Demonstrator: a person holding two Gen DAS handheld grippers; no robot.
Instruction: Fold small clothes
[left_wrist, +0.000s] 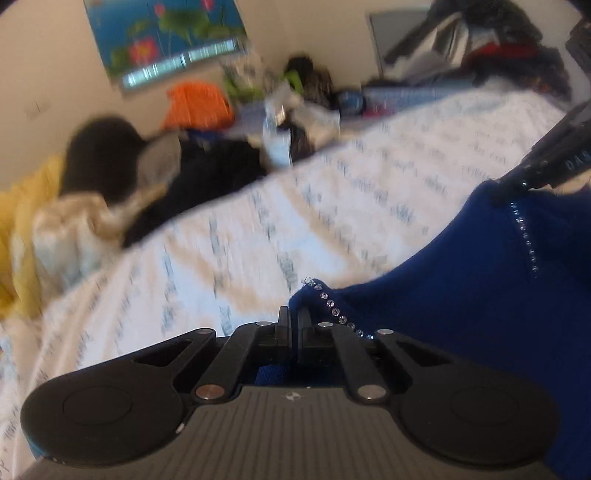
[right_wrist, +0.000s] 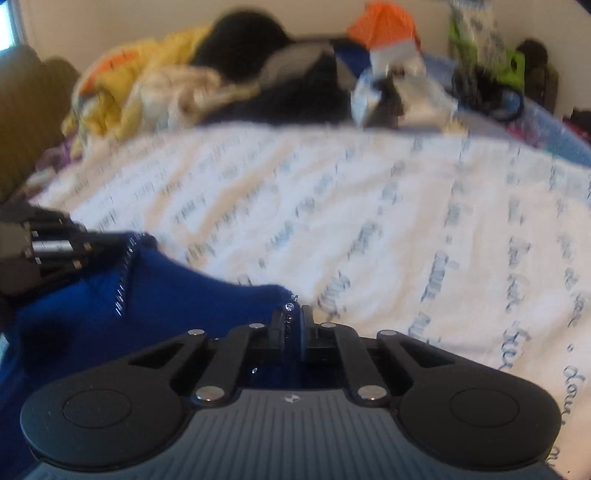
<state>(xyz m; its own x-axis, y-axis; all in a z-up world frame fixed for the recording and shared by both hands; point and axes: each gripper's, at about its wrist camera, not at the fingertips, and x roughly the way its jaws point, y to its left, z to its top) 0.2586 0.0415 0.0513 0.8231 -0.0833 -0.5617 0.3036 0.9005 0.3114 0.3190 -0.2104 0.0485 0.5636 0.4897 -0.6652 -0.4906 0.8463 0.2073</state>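
A dark blue knit garment with lines of small rhinestones is held up between both grippers above a white bedspread. My left gripper is shut on one corner of it. My right gripper is shut on another corner of the garment, by a rhinestone edge. The right gripper also shows in the left wrist view at the right, pinching the cloth. The left gripper shows in the right wrist view at the left edge, also pinching it.
The white bedspread with blue script covers the bed. At its far side lies a heap of clothes: yellow, black, cream, orange. A flower poster hangs on the wall. More clothes pile at the right.
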